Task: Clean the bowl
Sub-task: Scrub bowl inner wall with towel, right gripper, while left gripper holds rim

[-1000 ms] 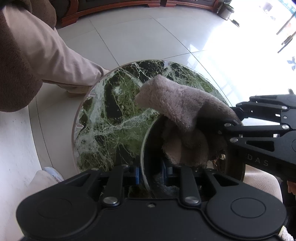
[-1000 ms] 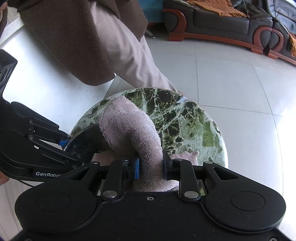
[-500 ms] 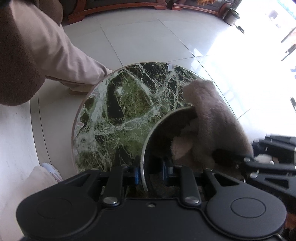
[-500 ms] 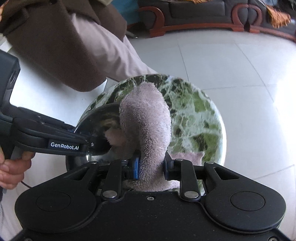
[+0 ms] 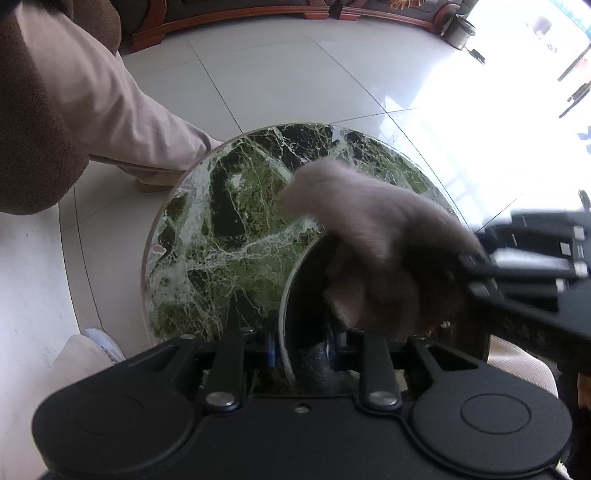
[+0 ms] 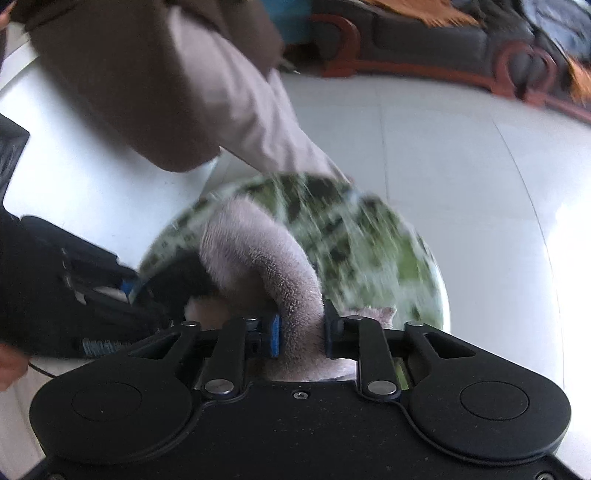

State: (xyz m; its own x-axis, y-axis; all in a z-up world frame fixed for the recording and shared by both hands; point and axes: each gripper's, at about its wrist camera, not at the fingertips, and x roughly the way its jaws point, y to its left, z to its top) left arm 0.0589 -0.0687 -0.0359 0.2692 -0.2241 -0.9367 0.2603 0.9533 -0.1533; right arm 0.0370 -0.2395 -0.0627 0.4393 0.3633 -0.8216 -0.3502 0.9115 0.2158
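The grey cloth (image 5: 373,236) is swinging back across the bowl (image 5: 291,295) since half a second ago. The right tongs (image 6: 300,332) are closing, pinching the cloth, while the left tongs (image 5: 301,350) are clamping the bowl's rim on the green marble tabletop (image 5: 221,229).

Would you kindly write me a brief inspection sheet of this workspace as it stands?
Surface: round green marble table.
Job's things: metal bowl on table; fuzzy cloth pushed into it.
Clutter: nothing seen.
Grippers: left claw clamps the bowl's rim; right claw closing, cloth between its pads.
Cables: thin dark cord by the left claw.
Surroundings: tiled floor, sofa, person's leg.
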